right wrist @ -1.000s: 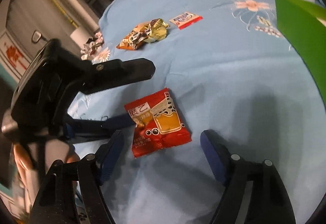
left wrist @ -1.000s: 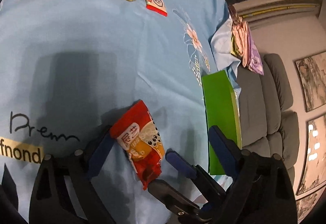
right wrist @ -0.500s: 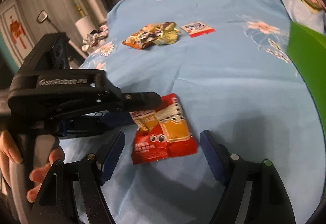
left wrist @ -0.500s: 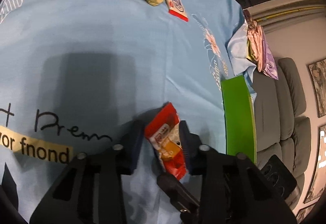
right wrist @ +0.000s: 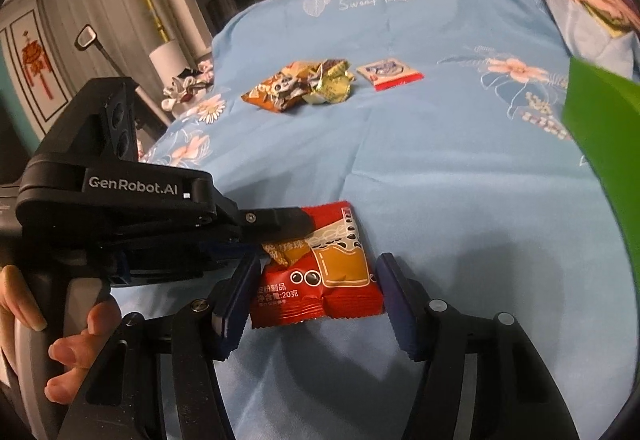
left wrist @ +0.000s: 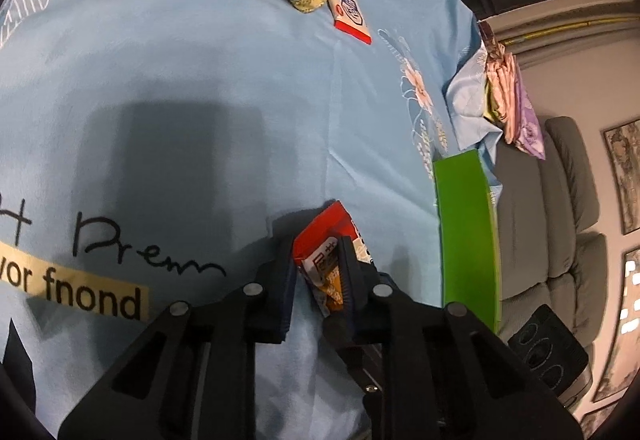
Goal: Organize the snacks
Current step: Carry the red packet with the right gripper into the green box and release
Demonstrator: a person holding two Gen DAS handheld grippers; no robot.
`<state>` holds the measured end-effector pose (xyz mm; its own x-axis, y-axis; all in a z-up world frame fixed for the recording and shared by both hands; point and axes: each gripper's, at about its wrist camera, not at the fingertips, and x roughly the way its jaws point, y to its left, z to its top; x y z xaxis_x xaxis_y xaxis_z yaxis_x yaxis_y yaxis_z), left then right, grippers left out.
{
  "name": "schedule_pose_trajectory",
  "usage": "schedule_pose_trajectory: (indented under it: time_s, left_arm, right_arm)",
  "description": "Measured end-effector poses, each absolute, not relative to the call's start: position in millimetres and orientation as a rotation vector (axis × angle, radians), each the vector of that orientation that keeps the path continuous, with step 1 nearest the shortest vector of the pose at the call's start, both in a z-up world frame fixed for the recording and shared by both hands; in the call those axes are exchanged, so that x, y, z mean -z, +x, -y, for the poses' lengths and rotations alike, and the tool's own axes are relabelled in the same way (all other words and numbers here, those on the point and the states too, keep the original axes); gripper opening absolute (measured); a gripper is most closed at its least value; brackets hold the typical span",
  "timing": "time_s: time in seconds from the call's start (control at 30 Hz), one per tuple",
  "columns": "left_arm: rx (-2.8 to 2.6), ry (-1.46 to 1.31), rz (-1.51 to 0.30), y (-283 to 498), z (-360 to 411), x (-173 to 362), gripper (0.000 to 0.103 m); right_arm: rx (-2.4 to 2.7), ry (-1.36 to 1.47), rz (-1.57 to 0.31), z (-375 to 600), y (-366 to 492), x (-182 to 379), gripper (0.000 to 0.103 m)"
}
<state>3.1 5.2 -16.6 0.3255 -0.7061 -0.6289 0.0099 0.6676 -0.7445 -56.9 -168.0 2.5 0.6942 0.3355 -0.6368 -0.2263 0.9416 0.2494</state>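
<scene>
Pickup step: left tongs (left wrist: pixel 318 282) clamped on red snack packet (right wrist: pixel 320 264) lying on blue bedsheet (right wrist: pixel 440 160); right tongs (right wrist: pixel 312 298) apart, straddling it. Next: lift toward green box (left wrist: pixel 466 240).

Red snack packet (right wrist: pixel 320 272) lies on blue sheet (right wrist: pixel 460 168), edge pinched.

Left hand-held gripper (left wrist: pixel 318 280) apparently closed onto red packet (right wrist: pixel 320 264).

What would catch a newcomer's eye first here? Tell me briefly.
The red snack packet in the foreground on the blue floral bedsheet, pinched at one edge by the left hand-held gripper while the right hand-held gripper straddles it, open. Next, the bright green box at the bed's right edge.
</scene>
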Motion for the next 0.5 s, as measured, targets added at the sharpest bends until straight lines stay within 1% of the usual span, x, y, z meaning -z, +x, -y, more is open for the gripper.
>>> schedule_pose_trajectory:
  time_s: [0.13, 0.27, 0.37, 0.5]
  left_arm:
    - [0.591, -0.791, -1.136, 1.9, -7.8, 8.8, 0.018]
    - [0.637, -0.726, -1.078, -6.7, 3.1, -17.9, 0.018]
    - [0.682, -0.739, -1.06, -6.8, 14.5, -30.7, 0.019]
    - [0.749, -0.676, -1.035, -3.0, 51.5, -57.5, 0.018]
  right_arm:
    - [-0.305, 0.138, -0.703, 170.2, -63.0, -13.5, 0.062]
    - [-0.29, 0.096, -0.654, 172.8, -74.1, -28.9, 0.062]
    - [-0.258, 0.066, -0.609, 180.6, -83.0, -45.1, 0.062]
    - [-0.197, 0.075, -0.539, 207.1, -90.8, -71.2, 0.062]
